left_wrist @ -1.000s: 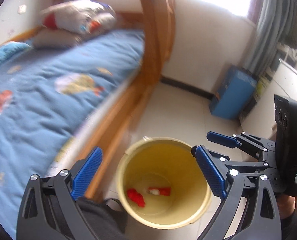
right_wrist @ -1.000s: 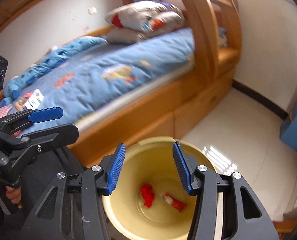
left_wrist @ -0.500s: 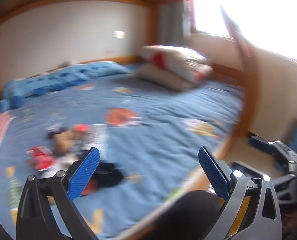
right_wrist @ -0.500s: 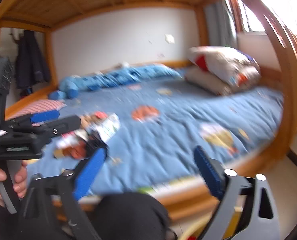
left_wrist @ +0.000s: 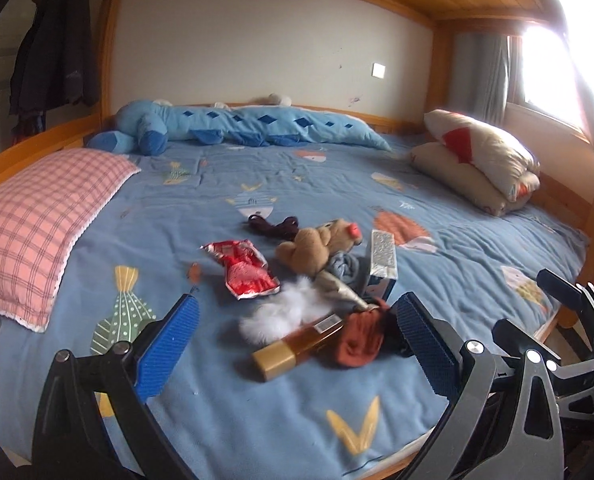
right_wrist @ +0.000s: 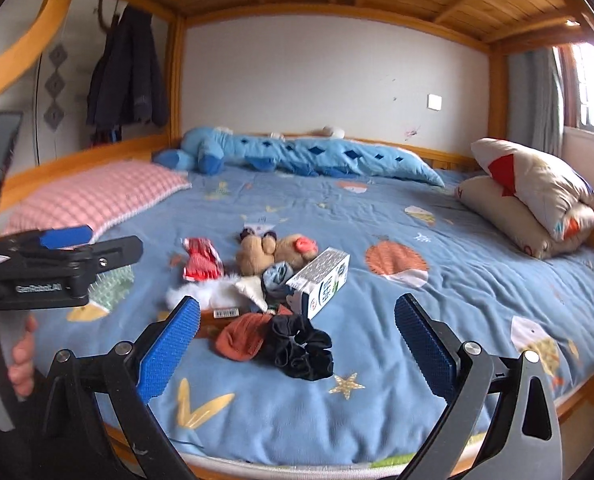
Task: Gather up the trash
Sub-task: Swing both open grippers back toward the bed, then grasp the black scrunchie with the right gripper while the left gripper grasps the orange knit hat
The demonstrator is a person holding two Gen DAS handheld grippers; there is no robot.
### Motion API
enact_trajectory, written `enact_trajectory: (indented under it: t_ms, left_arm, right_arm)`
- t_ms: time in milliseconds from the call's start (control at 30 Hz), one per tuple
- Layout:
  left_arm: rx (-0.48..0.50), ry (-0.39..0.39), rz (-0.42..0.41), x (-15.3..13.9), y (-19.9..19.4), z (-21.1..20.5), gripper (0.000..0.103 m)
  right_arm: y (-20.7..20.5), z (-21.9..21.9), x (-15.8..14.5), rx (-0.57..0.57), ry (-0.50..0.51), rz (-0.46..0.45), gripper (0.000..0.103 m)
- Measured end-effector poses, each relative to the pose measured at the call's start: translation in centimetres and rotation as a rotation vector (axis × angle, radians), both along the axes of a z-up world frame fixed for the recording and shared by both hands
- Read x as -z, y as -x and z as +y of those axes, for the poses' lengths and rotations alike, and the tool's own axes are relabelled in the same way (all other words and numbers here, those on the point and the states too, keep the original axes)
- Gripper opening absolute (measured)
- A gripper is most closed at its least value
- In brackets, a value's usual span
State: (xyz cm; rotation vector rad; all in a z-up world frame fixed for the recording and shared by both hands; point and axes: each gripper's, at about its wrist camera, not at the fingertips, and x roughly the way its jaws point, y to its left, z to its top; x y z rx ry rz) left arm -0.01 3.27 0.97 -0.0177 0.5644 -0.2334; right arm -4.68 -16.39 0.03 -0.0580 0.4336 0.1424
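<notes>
A pile of items lies mid-bed: a red snack wrapper (left_wrist: 244, 269) (right_wrist: 201, 265), a milk carton (left_wrist: 382, 265) (right_wrist: 322, 282), an amber bottle (left_wrist: 297, 343), a white fluffy wad (left_wrist: 283, 314) (right_wrist: 205, 294), a rust-red cloth (left_wrist: 359, 338) (right_wrist: 245, 336), a black scrunchie (right_wrist: 301, 346) and a brown plush toy (left_wrist: 317, 246) (right_wrist: 271, 250). My left gripper (left_wrist: 297, 356) is open and empty, just short of the bottle. My right gripper (right_wrist: 297, 352) is open and empty, in front of the scrunchie. Each gripper shows in the other's view: the right (left_wrist: 569, 312), the left (right_wrist: 69, 256).
The blue bedspread (left_wrist: 257, 400) covers a wooden bunk bed. A pink checked pillow (left_wrist: 37, 216) lies left, a long blue plush (left_wrist: 237, 128) along the back wall, and folded cream quilts (left_wrist: 481, 164) right. Coats (left_wrist: 53, 52) hang at the far left.
Both grippers swung up and left from the yellow bin on the floor to face the bed. The bin with red scraps has left view; the pile on the bed is now in front.
</notes>
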Motion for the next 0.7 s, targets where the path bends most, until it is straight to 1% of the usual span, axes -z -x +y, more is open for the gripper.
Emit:
enact_trajectory:
  t_ms: [100,300,400,533,633,700]
  left_arm:
    - [0.011,0.005,0.02,1.2,-0.5,0.2,0.099]
    - [0.03,0.022,0.052,3.0,-2.1,-0.7,0.099]
    - [0.044,0.021,0.051,4.0,-3.1,-1.3,0.099]
    - [0.07,0.019,0.064,5.7,-4.0,-2.3,0.099]
    - [0.095,0.034,0.097,6.7,-4.9,-2.4,0.099]
    - [0.104,0.04,0.106,7.1,-5.3,-2.4,0.099]
  right_arm:
    - [-1.1,0.6,1.0,-0.011,0.005,0.029,0.094]
    - [-3.2,0.3,2.6,-0.03,-0.029,0.094,0.094]
    - [-4.3,0.0,3.3,-0.052,-0.056,0.135,0.094]
    - [-6.5,-0.9,4.9,-0.103,-0.127,0.244,0.083]
    - [-8.1,-2.0,6.2,-0.117,-0.181,0.333,0.078]
    - [-9.0,-2.4,7.0,-0.126,-0.198,0.37,0.078]
